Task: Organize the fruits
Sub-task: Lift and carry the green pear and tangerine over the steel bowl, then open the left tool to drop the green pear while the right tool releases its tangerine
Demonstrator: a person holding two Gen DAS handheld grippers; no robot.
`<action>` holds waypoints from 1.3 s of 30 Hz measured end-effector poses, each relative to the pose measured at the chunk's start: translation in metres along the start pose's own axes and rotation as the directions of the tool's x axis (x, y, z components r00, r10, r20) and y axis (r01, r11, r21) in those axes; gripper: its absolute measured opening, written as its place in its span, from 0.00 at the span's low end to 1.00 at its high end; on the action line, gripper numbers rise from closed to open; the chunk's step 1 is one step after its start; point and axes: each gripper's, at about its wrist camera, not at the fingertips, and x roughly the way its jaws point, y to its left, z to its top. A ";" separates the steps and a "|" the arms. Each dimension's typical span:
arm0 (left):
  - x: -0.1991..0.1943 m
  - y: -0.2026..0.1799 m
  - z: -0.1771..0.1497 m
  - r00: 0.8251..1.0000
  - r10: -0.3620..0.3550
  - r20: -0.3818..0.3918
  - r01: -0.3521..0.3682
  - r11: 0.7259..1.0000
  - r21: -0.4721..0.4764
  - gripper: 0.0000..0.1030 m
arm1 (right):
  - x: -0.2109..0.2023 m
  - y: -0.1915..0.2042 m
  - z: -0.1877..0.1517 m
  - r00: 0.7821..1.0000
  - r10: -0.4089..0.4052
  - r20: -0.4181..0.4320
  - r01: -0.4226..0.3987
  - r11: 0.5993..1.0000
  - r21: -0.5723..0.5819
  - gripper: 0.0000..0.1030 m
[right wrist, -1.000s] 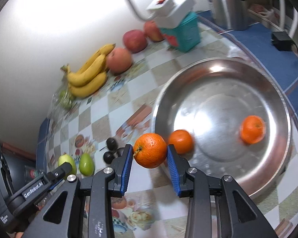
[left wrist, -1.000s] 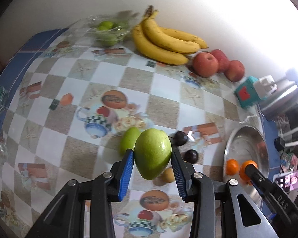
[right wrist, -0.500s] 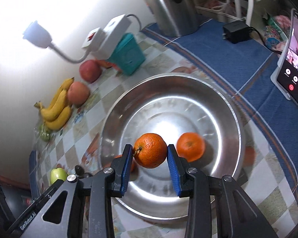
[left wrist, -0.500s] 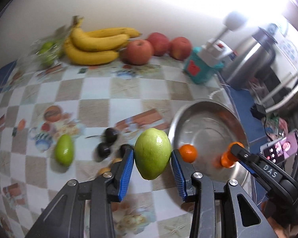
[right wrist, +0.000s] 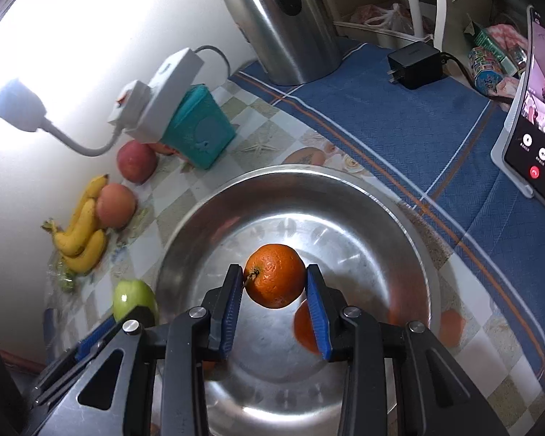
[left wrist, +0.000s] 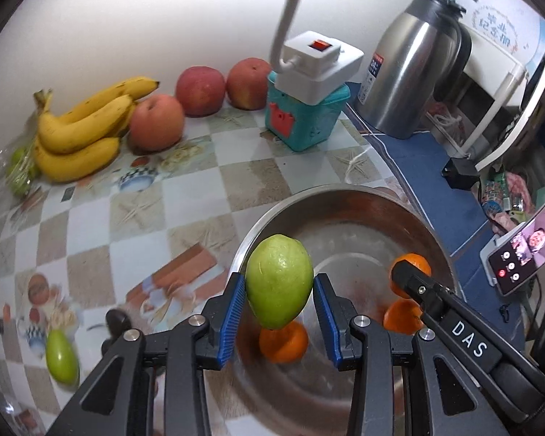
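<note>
Fruit held over round steel bowl (right wrist: 399, 218): left gripper (left wrist: 278, 307) clamps green guava (left wrist: 279, 281), right gripper (right wrist: 274, 296) clamps orange tangerine (right wrist: 274, 276).
Only the left view shows a dark plum (left wrist: 118, 321) on the checked tablecloth (left wrist: 200, 181).

3 apples (left wrist: 200, 91), 3 bananas (left wrist: 83, 127), 3 oranges (left wrist: 283, 341), 2 guavas (left wrist: 279, 281), 1 steel bowl (left wrist: 345, 196), 1 kettle (left wrist: 414, 69)

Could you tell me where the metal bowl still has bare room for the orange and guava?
The metal bowl is bare across its far half, toward the blue cloth. The near side is crowded: loose oranges lie under the held guava and held orange.
</note>
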 end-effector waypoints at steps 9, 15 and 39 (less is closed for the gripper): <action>0.030 -0.010 -0.003 1.000 -0.008 -0.025 0.009 0.999 0.040 0.40 | 0.022 -0.008 0.011 0.996 -0.084 -0.026 0.084 0.996 0.001 0.36; 0.041 -0.009 -0.007 0.999 0.007 -0.040 -0.005 0.999 0.042 0.40 | 0.030 -0.008 0.009 0.994 -0.097 -0.049 0.096 0.995 -0.010 0.36; 0.039 -0.017 -0.006 0.997 0.056 -0.046 -0.052 0.995 0.080 0.42 | 0.030 -0.002 0.010 0.991 -0.102 -0.082 0.097 0.993 -0.062 0.45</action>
